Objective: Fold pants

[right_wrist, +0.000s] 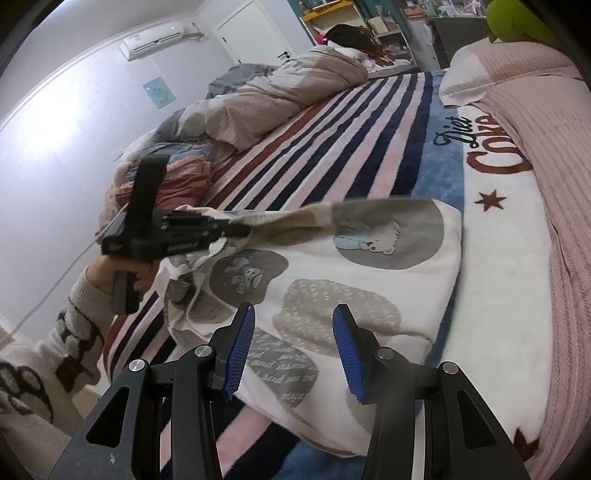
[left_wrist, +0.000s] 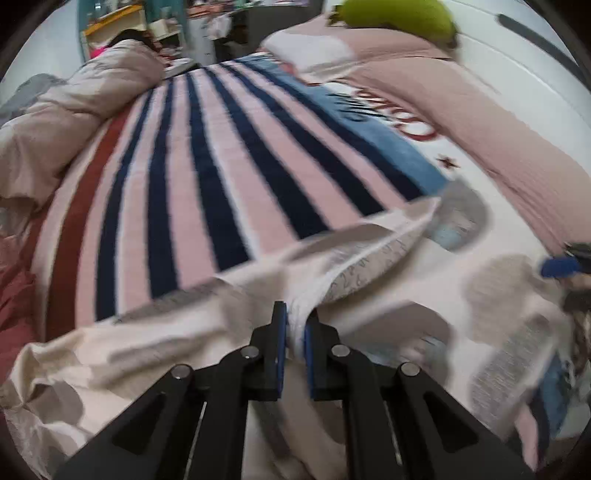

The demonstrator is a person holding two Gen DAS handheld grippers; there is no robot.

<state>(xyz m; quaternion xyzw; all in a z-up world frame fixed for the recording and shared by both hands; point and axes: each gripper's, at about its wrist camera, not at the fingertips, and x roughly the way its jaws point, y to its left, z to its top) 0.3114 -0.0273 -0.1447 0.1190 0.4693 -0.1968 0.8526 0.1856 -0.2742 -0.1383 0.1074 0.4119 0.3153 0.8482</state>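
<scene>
Cream pants with grey cartoon patches lie spread on a striped blanket. In the right wrist view my left gripper pinches the pants' left edge and holds that fold raised above the bed. Its own view shows the jaws shut on a bunched ridge of the cream pants, the cloth squeezed at my left gripper. My right gripper hovers open over the near part of the pants, its blue pads apart with nothing pressed between them. One of its blue pads shows at the right edge of the left wrist view.
A rumpled beige quilt and dark red bedding pile along the bed's far left side. Pink ribbed bedding runs along the right. A green plush sits at the far end. A person's patterned sleeve holds the left gripper.
</scene>
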